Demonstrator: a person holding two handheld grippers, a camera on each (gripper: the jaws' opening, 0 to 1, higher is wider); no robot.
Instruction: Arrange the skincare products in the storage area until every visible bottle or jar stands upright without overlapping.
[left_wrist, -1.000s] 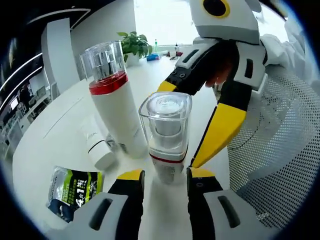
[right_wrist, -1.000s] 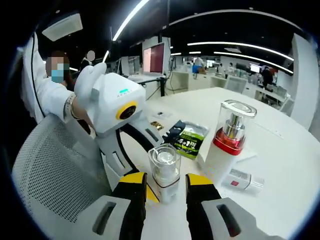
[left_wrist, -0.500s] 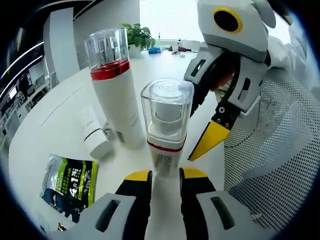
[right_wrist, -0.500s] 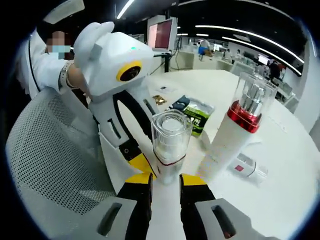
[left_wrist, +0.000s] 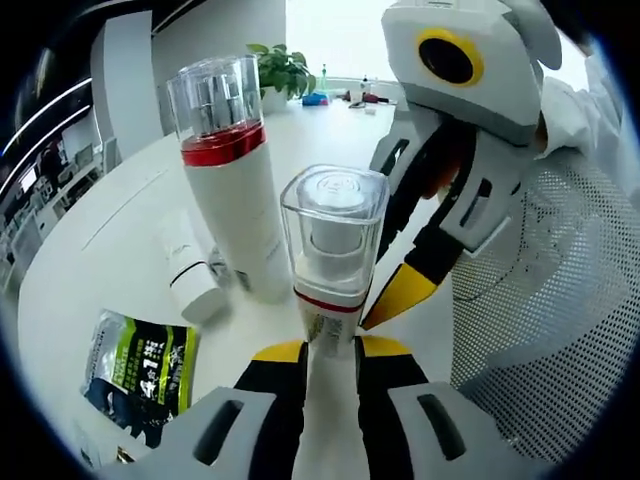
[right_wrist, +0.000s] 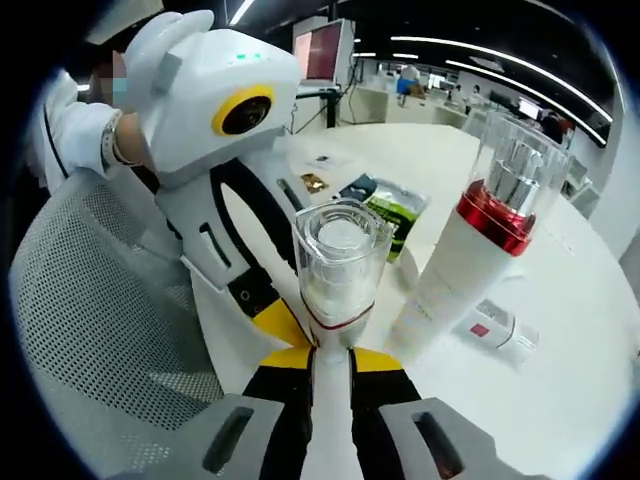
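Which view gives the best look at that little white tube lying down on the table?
The left gripper view: the small white tube lies in full beside the tall red-banded bottle. In the right gripper view the tube sits at the edge, partly hidden behind that bottle.

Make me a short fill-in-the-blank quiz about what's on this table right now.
The tall bottle wears a ____ band under its clear cap.
The small bottle between both grippers' jaws stands ____.
The white tube beside the tall bottle is lying ____.
The sachet is mostly ____ and black.

Missing: red; upright; down; green
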